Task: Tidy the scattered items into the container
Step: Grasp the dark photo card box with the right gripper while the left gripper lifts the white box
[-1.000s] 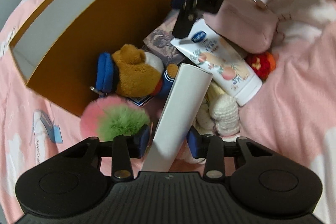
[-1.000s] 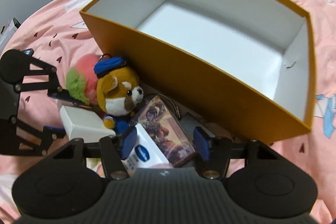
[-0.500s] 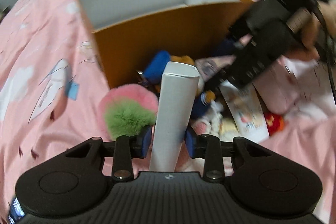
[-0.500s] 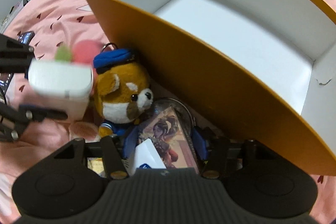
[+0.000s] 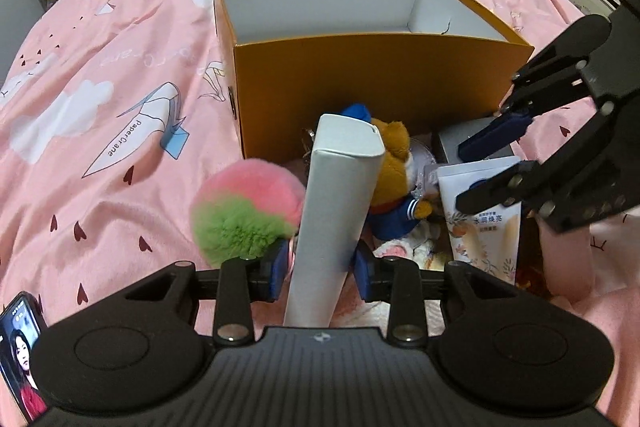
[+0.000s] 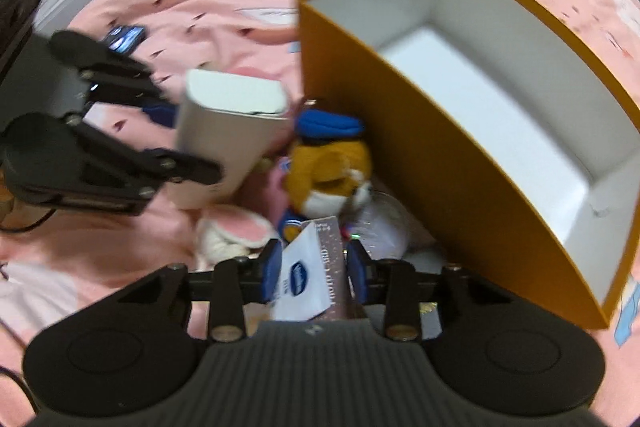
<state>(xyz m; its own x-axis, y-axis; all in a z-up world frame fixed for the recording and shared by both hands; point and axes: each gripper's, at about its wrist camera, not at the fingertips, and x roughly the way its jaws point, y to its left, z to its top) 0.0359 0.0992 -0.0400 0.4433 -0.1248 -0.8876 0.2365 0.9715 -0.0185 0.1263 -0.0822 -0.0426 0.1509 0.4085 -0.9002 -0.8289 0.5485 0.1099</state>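
- Lifted since earlier, the carton (image 5: 336, 211) stands clamped in the left hand-held gripper (image 5: 322, 263).
- Right hand-held gripper (image 6: 314, 267) is closing on the tube (image 6: 308, 275).
- Step: pickup; next, both go over the box (image 5: 360, 83).

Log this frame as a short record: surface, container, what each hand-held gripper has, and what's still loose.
surface: pink bedsheet
container: orange box, open, white inside, nothing seen in it
left hand-held gripper: shut on tall white carton, lifted clear of the pile
right hand-held gripper: jaws closing around lotion tube
loose beside box: bear plush, pink-green pompom
also present: phone on the sheet
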